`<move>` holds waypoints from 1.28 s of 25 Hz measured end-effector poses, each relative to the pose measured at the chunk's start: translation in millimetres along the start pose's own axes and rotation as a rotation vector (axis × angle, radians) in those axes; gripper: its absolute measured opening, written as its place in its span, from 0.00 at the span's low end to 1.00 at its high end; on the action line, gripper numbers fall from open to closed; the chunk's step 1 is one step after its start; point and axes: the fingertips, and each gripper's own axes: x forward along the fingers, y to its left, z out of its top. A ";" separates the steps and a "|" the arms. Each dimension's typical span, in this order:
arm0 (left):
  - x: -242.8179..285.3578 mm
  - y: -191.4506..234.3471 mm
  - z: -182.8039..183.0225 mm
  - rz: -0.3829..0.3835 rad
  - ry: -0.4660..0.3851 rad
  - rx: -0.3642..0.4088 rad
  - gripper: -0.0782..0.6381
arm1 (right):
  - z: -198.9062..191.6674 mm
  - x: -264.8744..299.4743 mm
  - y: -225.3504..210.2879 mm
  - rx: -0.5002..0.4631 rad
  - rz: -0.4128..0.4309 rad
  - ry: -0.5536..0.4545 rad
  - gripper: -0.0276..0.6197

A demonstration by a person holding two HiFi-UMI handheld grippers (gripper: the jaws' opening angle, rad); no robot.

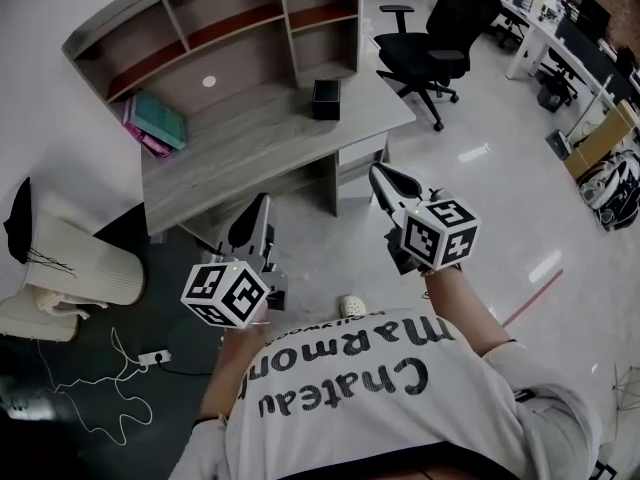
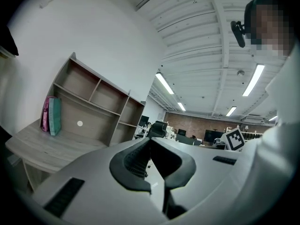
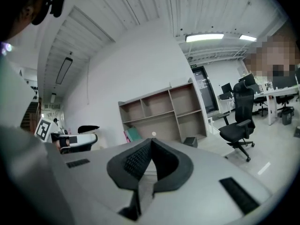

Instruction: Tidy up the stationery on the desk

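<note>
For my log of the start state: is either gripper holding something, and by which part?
Nothing is held: the left gripper and the right gripper both have jaws together, empty.

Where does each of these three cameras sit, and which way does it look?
Head view: on the person's head, looking steeply down at the desk; shirt, arms, left gripper and right gripper show.
Left gripper view: on the left gripper, along its fingers toward the shelf; shirt at right.
Right gripper view: on the right gripper, toward shelf and chair; shirt at left.
Shared: all show the books.

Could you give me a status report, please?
Left gripper shut, empty. Right gripper shut, empty. Books and black box on desk, untouched. Office chair stands aside.
</note>
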 end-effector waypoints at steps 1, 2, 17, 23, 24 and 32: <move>7.0 2.2 2.0 0.001 -0.001 -0.002 0.13 | 6.8 5.2 -3.9 0.027 0.016 -0.022 0.06; 13.7 4.4 3.5 0.001 -0.001 -0.002 0.13 | 13.4 10.3 -7.7 0.054 0.032 -0.043 0.06; 101.2 53.7 19.2 0.053 -0.046 -0.028 0.13 | 39.1 98.6 -69.4 0.005 0.082 -0.004 0.06; 126.1 64.2 14.3 0.058 -0.053 -0.056 0.13 | 31.2 122.2 -91.7 -0.011 0.086 0.043 0.06; 128.8 66.3 13.6 0.059 -0.051 -0.067 0.13 | 30.9 125.4 -93.3 -0.005 0.089 0.045 0.06; 158.8 91.5 20.4 0.059 -0.027 -0.087 0.13 | 25.8 157.6 -106.8 0.029 0.079 0.080 0.06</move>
